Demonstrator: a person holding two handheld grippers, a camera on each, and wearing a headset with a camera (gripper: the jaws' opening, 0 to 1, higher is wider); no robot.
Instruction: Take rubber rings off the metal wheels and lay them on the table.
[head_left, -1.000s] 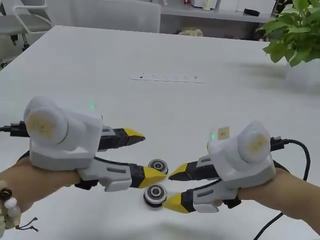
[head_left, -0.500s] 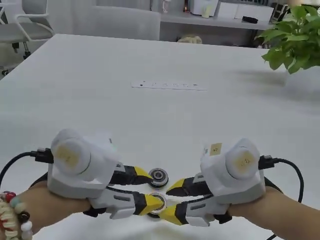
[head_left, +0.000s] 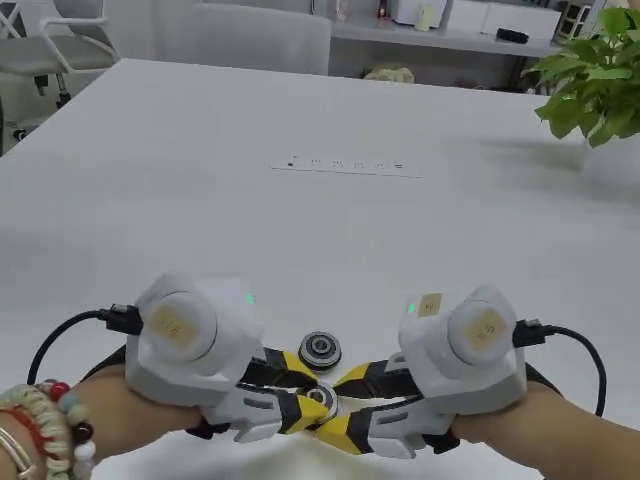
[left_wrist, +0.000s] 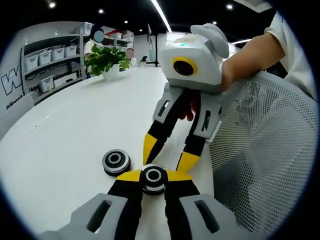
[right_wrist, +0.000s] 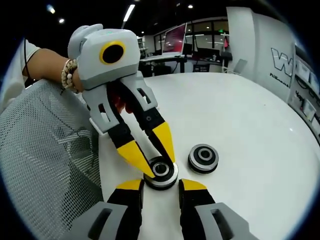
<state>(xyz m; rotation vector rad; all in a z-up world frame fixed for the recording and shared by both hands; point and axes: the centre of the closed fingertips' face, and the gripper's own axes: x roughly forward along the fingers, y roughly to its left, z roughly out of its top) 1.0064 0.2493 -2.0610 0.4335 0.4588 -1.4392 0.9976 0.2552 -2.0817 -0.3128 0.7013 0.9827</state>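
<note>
The near wheel (head_left: 320, 397) (left_wrist: 153, 179) (right_wrist: 161, 172) lies close to the worktop's (head_left: 300, 230) near edge, about midway along it, with its dark rubber ring on the rim. The left gripper (head_left: 298, 388) (left_wrist: 153, 176) (right_wrist: 157, 165) is closed on this wheel: in the left gripper view both yellow tips press its sides. The right gripper (head_left: 340, 405) (left_wrist: 166, 161) (right_wrist: 161, 186) faces it from the opposite side, its jaws a narrow gap apart, with the tips right at the wheel's edge and not clamped on it. The two grippers' tips nearly meet over the wheel.

The far wheel (head_left: 321, 349) (left_wrist: 116, 162) (right_wrist: 203, 158) lies flat just beside the near one, a little further in from the near edge, touched by neither gripper and also wearing its dark ring.

A flush socket strip (head_left: 345, 165) sits towards the middle of the worktop, and a leafy plant (head_left: 595, 70) stands by the far right corner. Bead bracelets (head_left: 45, 420) circle the person's left wrist. A grey mesh chair (left_wrist: 265, 150) shows behind the near edge in both gripper views.
</note>
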